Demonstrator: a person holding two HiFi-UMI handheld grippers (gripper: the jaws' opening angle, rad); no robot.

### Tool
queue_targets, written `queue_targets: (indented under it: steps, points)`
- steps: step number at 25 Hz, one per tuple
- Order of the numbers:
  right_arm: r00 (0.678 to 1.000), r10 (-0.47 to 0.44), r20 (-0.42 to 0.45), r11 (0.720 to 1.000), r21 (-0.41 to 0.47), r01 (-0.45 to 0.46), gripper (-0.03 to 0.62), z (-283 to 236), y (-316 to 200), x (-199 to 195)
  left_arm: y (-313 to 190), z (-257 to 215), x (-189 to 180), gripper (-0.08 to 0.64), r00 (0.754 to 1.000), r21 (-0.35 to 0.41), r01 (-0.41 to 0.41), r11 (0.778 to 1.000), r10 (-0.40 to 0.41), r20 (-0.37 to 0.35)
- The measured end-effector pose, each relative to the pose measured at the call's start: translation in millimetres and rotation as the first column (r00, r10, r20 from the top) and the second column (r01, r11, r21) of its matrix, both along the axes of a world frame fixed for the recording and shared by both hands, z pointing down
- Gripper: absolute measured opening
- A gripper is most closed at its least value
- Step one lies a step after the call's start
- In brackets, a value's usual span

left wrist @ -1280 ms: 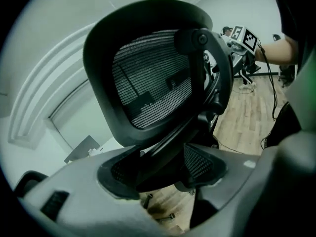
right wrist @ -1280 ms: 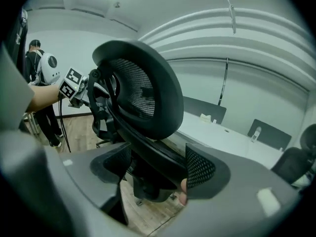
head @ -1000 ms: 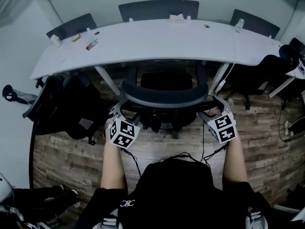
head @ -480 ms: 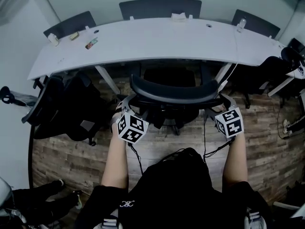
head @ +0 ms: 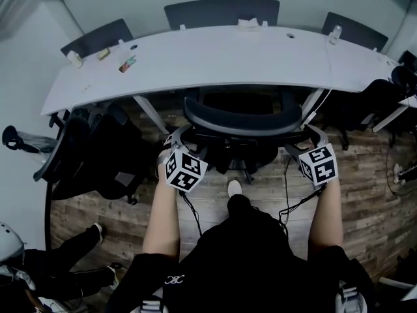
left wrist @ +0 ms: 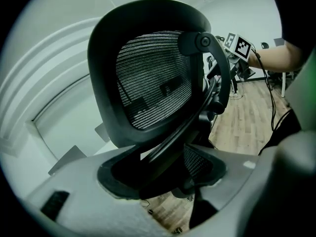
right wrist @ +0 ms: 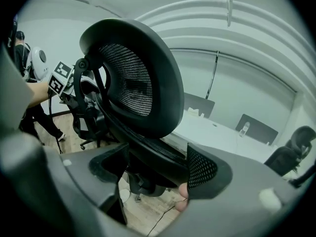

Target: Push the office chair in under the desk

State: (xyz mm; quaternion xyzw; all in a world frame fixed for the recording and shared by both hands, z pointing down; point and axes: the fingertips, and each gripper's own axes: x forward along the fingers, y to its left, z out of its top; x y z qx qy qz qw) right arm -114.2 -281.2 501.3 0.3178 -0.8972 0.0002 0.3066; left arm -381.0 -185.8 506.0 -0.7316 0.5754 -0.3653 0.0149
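Observation:
The black mesh-backed office chair stands with its seat partly under the white curved desk, its backrest facing me. My left gripper clamps the left edge of the backrest frame, and my right gripper clamps the right edge. In the left gripper view the mesh backrest rises above the left gripper, with the frame filling the gap between the jaws. The right gripper view shows the backrest the same way, held in the right gripper, and the desk top beyond.
Another black chair sits close on the left under the desk, and one more on the right. Three chairs line the far side. Small items and a bottle lie on the desk. A person's legs show at bottom left.
The chair has rolled forward toward the desk, its seat now further under the edge. Both grippers moved forward with it, and my shoe has come into view behind the chair.

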Motion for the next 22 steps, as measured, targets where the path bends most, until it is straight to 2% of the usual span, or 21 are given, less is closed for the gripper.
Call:
queue_targets:
  steps: [22]
  points:
    - [1.0,-0.012,0.016,1.0,0.004,0.012,0.374,-2,-98,-42,-92,-3,-40,0.272,1.0,0.017,-0.01,1.0,0.01,-0.006]
